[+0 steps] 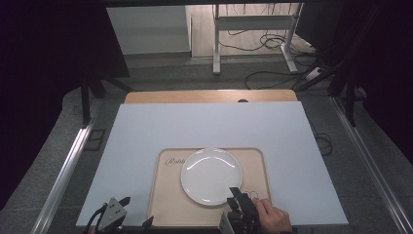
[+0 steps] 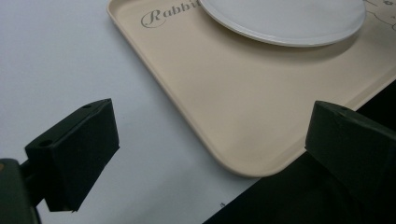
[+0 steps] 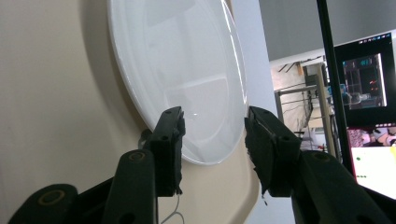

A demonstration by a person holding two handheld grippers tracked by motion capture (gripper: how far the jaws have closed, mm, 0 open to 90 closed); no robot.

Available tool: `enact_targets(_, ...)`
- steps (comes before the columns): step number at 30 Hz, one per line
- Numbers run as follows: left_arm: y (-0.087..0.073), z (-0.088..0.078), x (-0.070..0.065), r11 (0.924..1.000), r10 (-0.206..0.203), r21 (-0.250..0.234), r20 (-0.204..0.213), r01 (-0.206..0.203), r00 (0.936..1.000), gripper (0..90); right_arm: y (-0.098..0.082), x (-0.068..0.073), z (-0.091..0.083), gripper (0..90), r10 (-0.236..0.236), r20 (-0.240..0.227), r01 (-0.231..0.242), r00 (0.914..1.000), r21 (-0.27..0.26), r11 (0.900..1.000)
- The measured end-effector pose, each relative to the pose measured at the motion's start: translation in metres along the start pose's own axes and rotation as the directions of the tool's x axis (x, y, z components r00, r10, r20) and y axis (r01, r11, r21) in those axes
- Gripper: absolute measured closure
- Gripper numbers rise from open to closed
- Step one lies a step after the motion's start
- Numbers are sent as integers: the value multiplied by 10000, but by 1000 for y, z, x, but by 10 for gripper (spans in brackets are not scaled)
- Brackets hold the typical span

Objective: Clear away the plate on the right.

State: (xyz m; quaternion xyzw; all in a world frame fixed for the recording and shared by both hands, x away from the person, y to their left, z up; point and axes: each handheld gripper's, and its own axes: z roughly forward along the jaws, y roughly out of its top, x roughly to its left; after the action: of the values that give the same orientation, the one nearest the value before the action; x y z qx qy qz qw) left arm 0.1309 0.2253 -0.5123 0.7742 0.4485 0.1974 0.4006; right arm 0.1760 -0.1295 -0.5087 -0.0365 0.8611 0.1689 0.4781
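A white round plate lies on a beige tray printed with the word "Rabbit", near the table's front edge. My right gripper, held by a hand, stands at the plate's near right rim. Its jaws are apart, one on each side of the rim, and their pads do not press on it. My left gripper hovers at the tray's near left corner, jaws spread wide with nothing gripped.
The tray rests on a white board over a wooden tabletop. Metal rails run along both sides. A desk frame and floor cables lie beyond the table. A lit monitor stands past the right side.
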Motion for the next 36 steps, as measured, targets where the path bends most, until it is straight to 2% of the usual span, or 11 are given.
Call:
enact_targets(1,0,0,0,10000,-2,-2,0,2,10000,23,-2,-2,0,556,209,-79,-210,9997,-30,9998)
enact_targets(6,0,0,0,10000,1,-3,-1,-1,10000,23,-5,-7,-1,547,601,-242,-603,9979,-63,9982)
enact_targets(8,0,0,0,10000,4,0,0,-4,10000,23,-8,-10,-2,537,968,-287,-971,9949,-113,9952)
enact_targets(15,0,0,0,10000,5,0,0,-5,10000,23,-13,-15,-2,512,1511,-453,-1520,9875,-149,9883)
enact_targets(20,0,0,0,10000,-2,-3,2,2,10000,23,-17,-19,-3,496,2102,-572,-2116,9760,-186,9772)
enact_targets(25,0,0,0,10000,1,-1,0,-1,10000,23,-20,-22,-5,486,2423,-755,-2444,9673,-203,9695)
enact_targets(26,0,0,0,10000,2,-3,1,-2,10000,23,-22,-23,-5,482,2618,-850,-2646,9614,-225,9641)
enact_targets(28,0,0,0,10000,3,-3,2,-3,10000,23,-22,-24,-5,480,2630,-866,-2664,9609,-302,9634)
enact_targets(31,0,0,0,10000,6,0,1,-6,10000,23,-24,-26,-6,472,2963,-1029,-3004,9495,-265,9535)
enact_targets(36,0,0,0,10000,3,-5,2,-3,10000,23,-28,-29,-8,449,3292,-1140,-3339,9373,-241,9423)
